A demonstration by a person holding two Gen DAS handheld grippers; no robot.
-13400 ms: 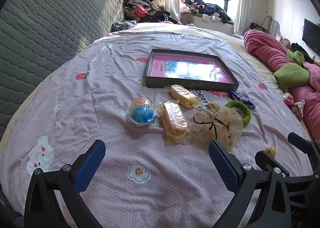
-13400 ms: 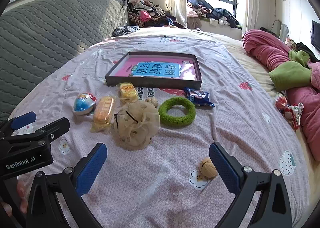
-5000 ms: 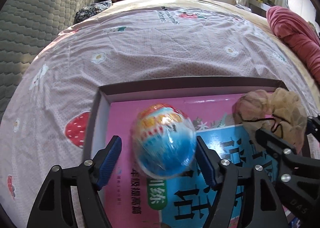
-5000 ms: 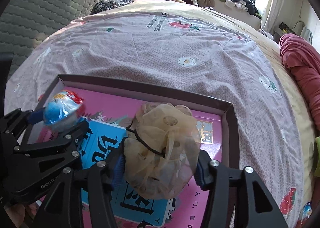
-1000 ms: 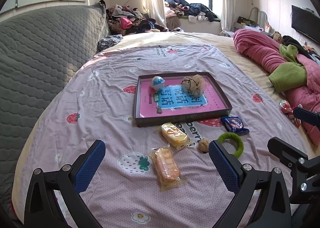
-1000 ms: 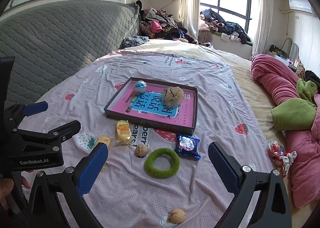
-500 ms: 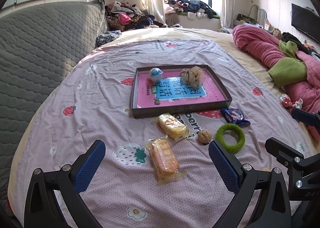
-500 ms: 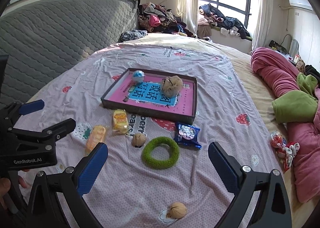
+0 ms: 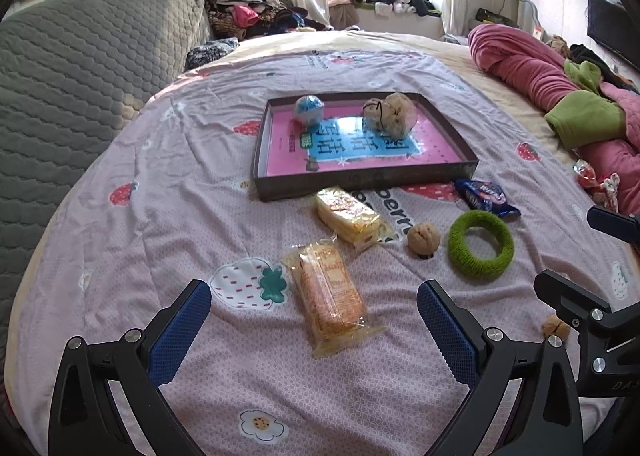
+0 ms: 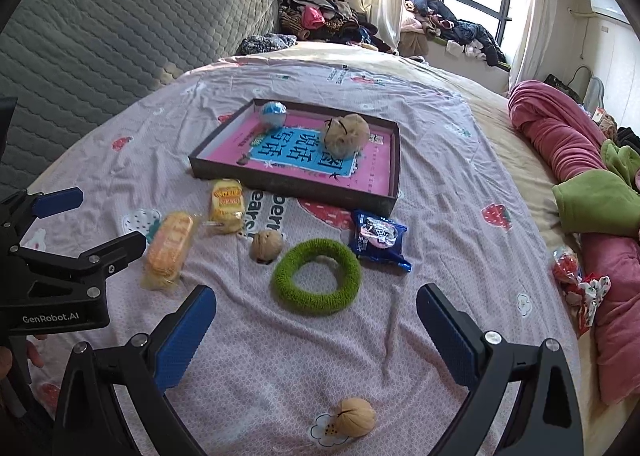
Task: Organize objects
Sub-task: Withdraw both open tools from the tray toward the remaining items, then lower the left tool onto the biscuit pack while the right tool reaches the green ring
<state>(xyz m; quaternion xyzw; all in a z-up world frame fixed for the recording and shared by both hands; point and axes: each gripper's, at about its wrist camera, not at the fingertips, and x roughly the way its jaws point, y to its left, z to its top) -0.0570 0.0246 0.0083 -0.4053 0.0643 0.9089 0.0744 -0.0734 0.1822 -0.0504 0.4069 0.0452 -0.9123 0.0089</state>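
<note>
**Bed inventory: tray part-filled**

You are holding both claws, left (image 9: 314, 330) and right (image 10: 316, 330), spread wide and empty. Sitting in the tray (image 9: 360, 180): blue ball (image 9: 309, 109), mesh pouf (image 9: 392, 114). Lying on the bed (image 9: 160, 184): two snack packs, green ring (image 10: 316, 276), two walnuts.

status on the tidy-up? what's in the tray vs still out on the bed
Done: the blue ball and the beige mesh pouf sit in the tray.
In hand: nothing; the left hand-held gripper and the right hand-held gripper are both open.
Left on the bed: two snack packs, two walnuts, green ring, blue packet.
</note>
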